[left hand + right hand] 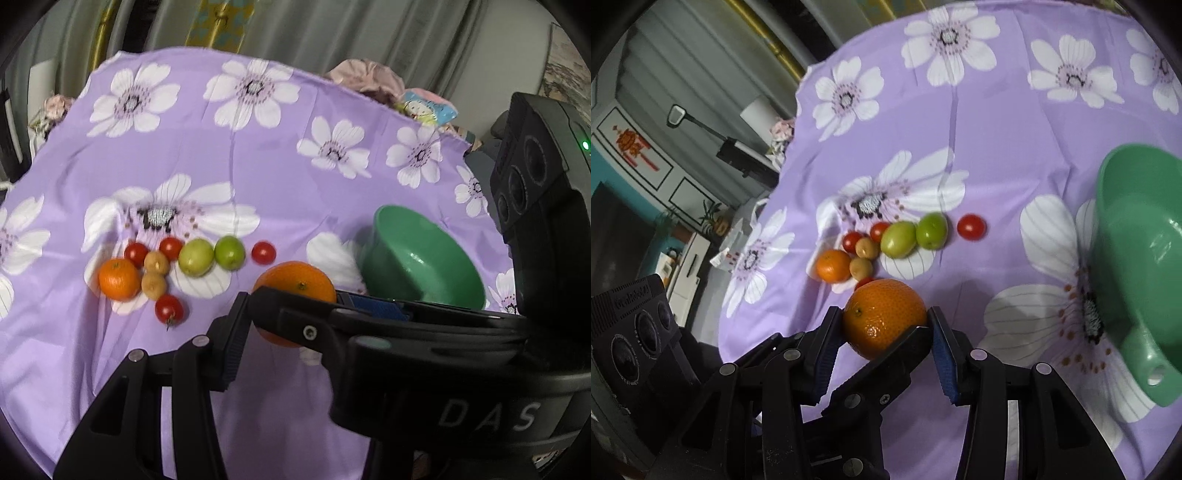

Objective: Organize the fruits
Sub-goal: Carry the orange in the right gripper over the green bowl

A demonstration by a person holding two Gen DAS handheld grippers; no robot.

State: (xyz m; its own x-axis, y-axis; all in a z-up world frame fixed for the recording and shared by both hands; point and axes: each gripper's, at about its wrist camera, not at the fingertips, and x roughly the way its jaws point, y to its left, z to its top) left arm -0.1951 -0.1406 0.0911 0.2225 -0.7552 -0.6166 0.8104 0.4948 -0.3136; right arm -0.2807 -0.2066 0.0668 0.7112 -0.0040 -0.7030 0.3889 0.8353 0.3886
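My right gripper is shut on a large orange, held above the purple flowered cloth. In the left wrist view the same orange shows behind the right gripper's fingers, which cross in front of my left gripper. My left gripper's left finger shows; its right finger is hidden, so its state is unclear. A green bowl stands to the right, also in the right wrist view. A fruit cluster lies left: a small orange, two green fruits, cherry tomatoes.
Two small brown fruits lie in the cluster, and a lone tomato sits right of it. The table's far edge has pink cloth and a packet. Curtains hang behind. Furniture stands beyond the left table edge.
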